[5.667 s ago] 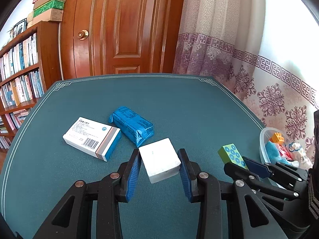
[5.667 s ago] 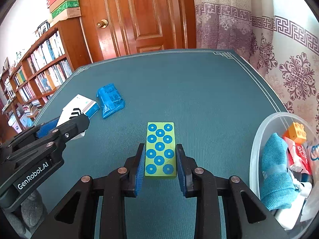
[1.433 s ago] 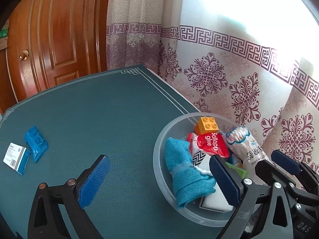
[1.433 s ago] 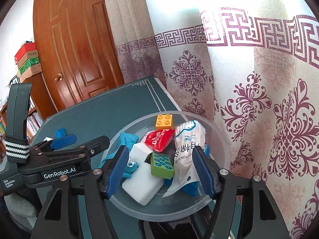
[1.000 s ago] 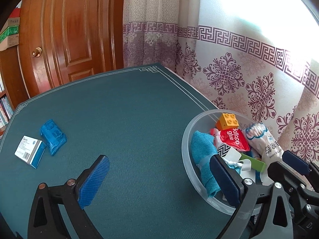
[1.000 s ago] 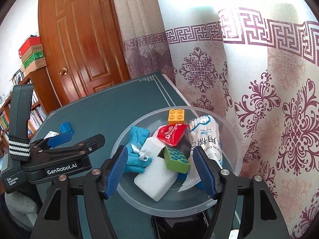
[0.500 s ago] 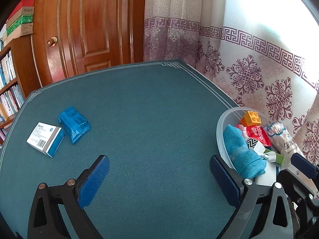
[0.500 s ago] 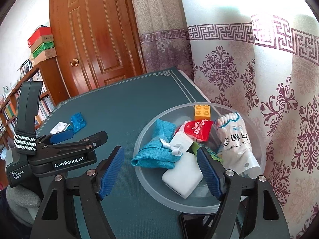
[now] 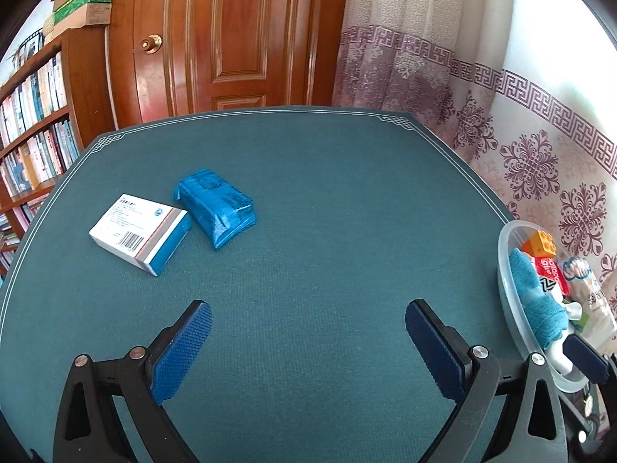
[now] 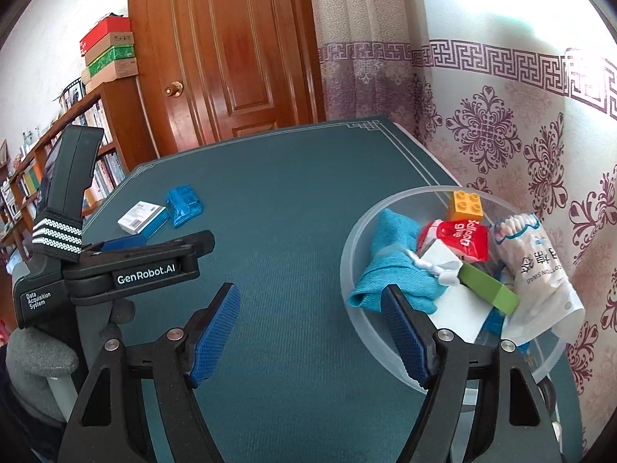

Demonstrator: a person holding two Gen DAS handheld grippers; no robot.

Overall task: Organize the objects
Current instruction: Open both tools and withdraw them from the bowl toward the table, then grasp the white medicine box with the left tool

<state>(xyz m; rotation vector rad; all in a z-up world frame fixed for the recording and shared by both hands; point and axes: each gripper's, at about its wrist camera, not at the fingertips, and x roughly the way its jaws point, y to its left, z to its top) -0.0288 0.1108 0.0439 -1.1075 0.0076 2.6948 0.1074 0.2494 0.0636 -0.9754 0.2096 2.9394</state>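
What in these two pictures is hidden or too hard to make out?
- Bowl, left view: its right half is cut off by the picture's edge.
- Bowl's bottom, right view: covered by the blue cloth, the white box and the right claw.
- Small box, right view: print too small to read.
- Blue packet, left view: label blurred.

A wooden door (image 9: 239,34), a bookshelf (image 9: 34,123) and patterned curtains (image 10: 501,115) surround the table (image 9: 327,177).

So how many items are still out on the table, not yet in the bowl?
2: the white and blue box and the blue wrapped packet beside it, both on the table's far left. Nothing else shows outside the bowl.
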